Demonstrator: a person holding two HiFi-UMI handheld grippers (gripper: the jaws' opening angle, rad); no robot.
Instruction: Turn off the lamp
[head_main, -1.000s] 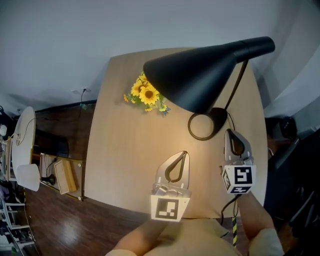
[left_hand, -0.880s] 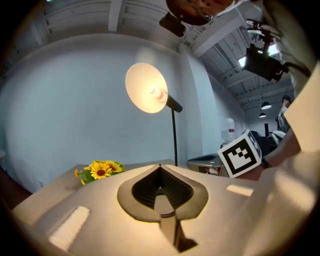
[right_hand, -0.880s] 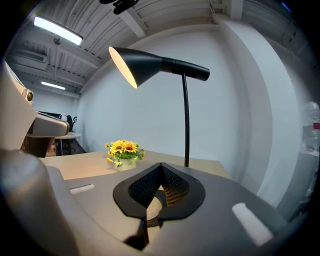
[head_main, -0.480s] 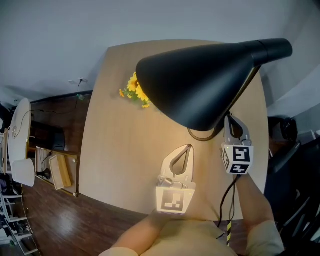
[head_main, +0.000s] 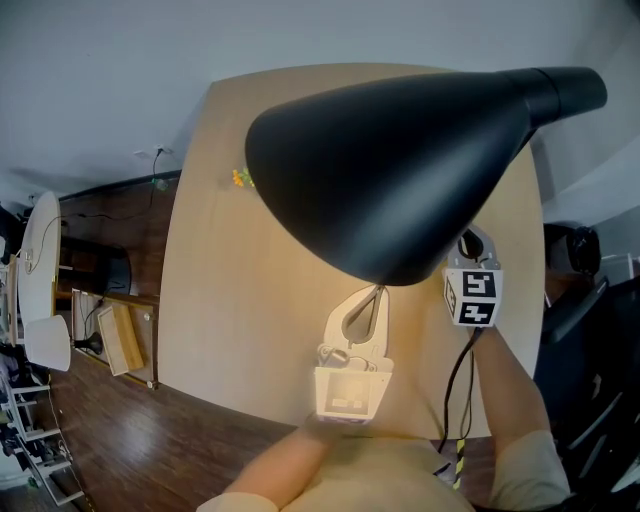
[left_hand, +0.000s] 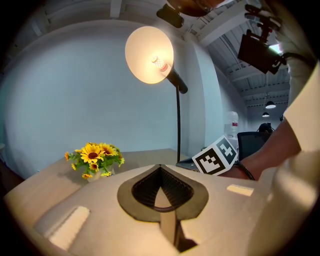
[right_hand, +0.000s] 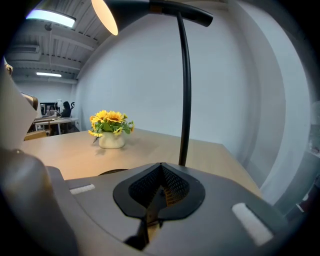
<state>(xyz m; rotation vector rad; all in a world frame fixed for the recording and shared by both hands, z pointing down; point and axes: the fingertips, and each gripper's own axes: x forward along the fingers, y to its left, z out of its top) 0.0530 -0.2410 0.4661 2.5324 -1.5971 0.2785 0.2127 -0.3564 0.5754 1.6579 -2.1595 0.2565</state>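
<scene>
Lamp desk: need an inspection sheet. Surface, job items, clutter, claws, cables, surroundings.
Surface: wooden table, warm pool of light under the shade.
Job's things: black lamp; bulb lit, so not yet off; no switch seen.
Clutter: potted sunflowers only.
Grippers: left claw shut, nothing in it; right claw shut, nothing in it, lamp stem just ahead of it.
Cables: black cable trailing from the right gripper along the arm.
Surroundings: dark wood floor, grey wall, office desks far off.
</scene>
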